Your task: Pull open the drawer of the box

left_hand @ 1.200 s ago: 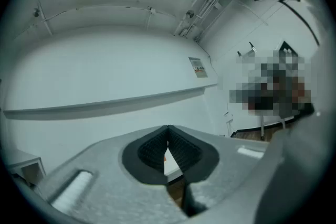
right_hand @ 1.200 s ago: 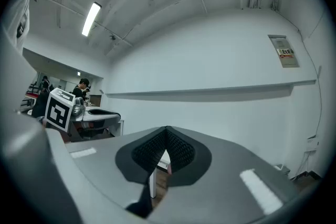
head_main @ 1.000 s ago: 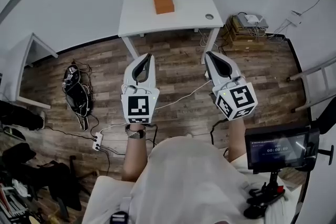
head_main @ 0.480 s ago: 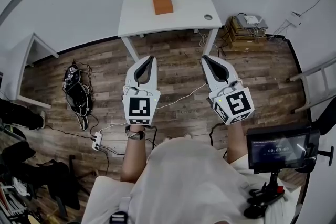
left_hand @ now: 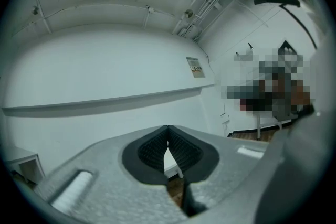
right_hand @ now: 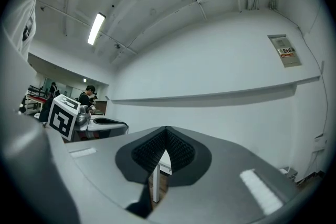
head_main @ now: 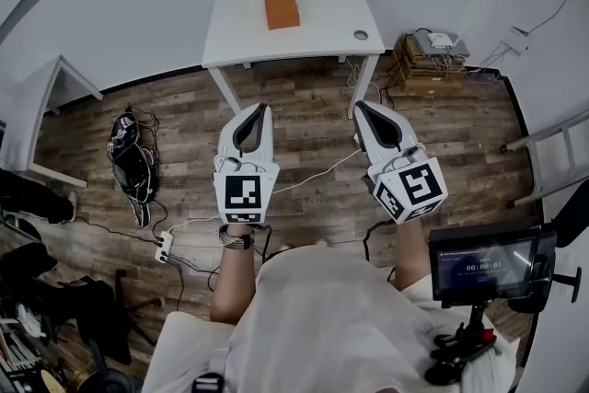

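Note:
An orange box (head_main: 282, 6) lies on a white table (head_main: 322, 23) by the far wall; its drawer cannot be made out from here. Both grippers hang over the wooden floor well short of the table, pointing towards it. My left gripper (head_main: 261, 107) is shut with nothing in it, and the left gripper view shows its ribbed pads (left_hand: 181, 149) meeting at the tips. My right gripper (head_main: 360, 105) is shut and empty too, its pads (right_hand: 178, 152) closed together. The table's leg (right_hand: 155, 183) shows through the gap below them.
A black bag with cables (head_main: 133, 166) and a power strip (head_main: 164, 246) lie on the floor at left. A small white table (head_main: 55, 87) stands far left. Stacked boxes (head_main: 431, 55) sit right of the table. A monitor on a stand (head_main: 483, 262) is near my right side.
Both grippers sit a little lower in the head view than a second ago, the right one slightly further left. Their jaws stay shut and empty.

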`<state>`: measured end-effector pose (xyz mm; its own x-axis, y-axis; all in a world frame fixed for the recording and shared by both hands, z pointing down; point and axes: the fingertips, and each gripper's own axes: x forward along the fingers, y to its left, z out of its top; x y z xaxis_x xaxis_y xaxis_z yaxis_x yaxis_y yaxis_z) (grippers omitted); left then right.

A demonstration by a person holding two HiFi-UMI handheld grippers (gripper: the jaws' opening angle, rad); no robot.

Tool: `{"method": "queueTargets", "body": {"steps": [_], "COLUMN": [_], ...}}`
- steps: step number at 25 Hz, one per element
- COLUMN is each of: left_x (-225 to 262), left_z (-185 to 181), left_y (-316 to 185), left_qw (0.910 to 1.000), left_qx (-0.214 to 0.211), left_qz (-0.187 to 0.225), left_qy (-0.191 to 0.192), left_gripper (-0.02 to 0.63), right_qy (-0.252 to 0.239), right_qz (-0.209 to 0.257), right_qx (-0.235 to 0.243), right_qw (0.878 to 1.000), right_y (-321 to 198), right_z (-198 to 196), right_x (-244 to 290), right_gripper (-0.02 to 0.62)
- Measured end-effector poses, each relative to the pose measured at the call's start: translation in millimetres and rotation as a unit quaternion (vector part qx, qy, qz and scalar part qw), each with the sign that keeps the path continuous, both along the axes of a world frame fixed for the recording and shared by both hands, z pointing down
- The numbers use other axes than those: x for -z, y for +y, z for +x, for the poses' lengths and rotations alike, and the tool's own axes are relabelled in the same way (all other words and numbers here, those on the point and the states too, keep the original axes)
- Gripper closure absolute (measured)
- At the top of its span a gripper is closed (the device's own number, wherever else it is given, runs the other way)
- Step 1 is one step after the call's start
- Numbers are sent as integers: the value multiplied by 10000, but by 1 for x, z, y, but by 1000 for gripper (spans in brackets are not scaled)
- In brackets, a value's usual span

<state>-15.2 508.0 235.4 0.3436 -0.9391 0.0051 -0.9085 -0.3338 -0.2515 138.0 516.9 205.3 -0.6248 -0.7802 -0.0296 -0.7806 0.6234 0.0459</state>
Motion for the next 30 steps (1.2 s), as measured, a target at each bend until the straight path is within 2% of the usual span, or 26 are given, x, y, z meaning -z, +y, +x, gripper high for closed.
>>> {"method": "queueTargets", "body": {"steps": [5, 11, 22, 25, 30], "left_x": [-9, -26, -31, -35, -43], "left_z": [14, 18, 18, 12, -8], "left_y": [-14, -30, -49, -74, -156], "left_qw": [9999, 9995, 9996, 9997, 9997], "left_qx": [144, 161, 92, 113, 59], "left_qz": [-82, -258, -250, -207, -169], "left_qy": [-41, -61, 26, -33, -146], "left_gripper": [600, 600, 600, 600, 600], "right_qy": [-139, -535, -700, -682, -545], "right_qz": [-185, -396, -550, -422, -303], "right_qx": [123, 42, 122, 60, -66], "right_qw": [9997, 9978, 9960, 9968, 9980], "right_y": [-22, -49, -62, -83, -158], "right_z": [17, 24, 26, 23, 0], "right_x": [-13, -24, -28, -26, -28], "right_gripper": [595, 594, 597, 600, 603]}}
